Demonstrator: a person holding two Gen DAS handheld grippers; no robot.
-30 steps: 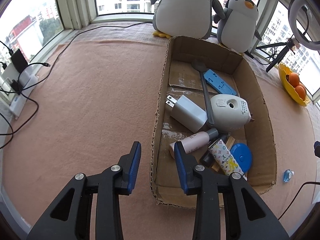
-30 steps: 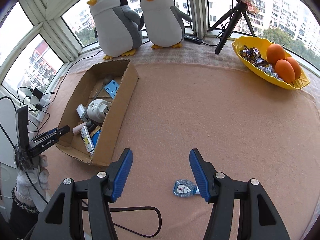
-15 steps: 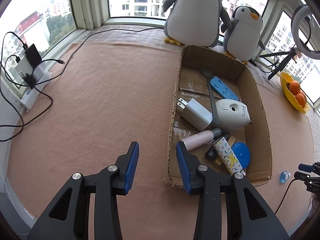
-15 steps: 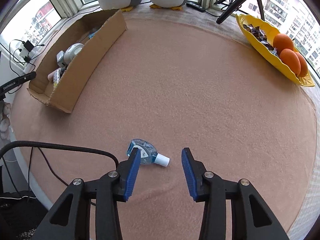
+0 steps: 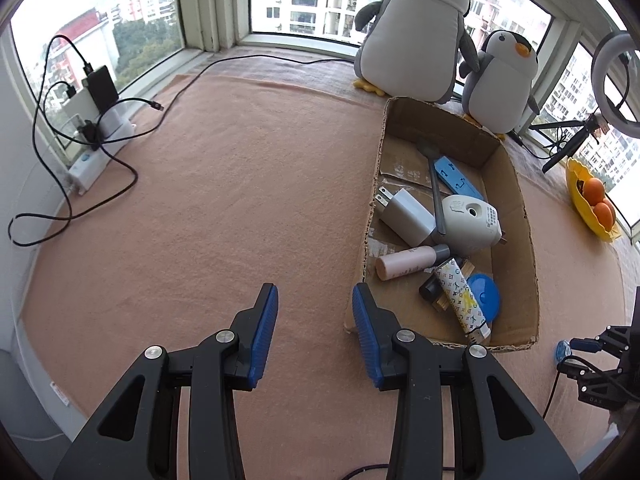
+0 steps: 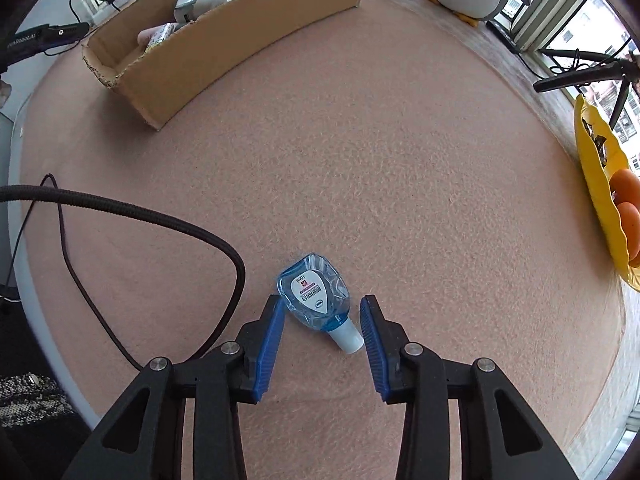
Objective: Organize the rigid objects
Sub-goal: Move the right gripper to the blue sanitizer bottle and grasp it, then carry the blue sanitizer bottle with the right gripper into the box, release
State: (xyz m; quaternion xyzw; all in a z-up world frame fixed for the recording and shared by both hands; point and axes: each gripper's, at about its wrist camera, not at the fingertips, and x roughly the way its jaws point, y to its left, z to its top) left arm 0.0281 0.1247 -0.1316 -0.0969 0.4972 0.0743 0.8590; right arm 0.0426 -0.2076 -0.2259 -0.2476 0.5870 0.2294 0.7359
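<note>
- The right claw [image 6: 322, 320] stood part open at bottom centre, its jaws having just narrowed around the small blue bottle [image 6: 314, 296], which lay flat between them, pads apparently not yet pressing.
- The bottle's cap pointed toward the lower right, likely so the pads could meet its flat sides.
- The cardboard box [image 6: 224, 46] waited at upper left, already holding other items.
- The left claw [image 5: 314, 330] hung part open and empty over the desk [image 5: 200, 220], beside the box.

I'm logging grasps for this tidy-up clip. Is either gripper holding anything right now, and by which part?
Nothing is held. The left gripper is open over bare carpet. The right gripper straddles the small blue bottle lying on the carpet, pads not pressing it.
</note>
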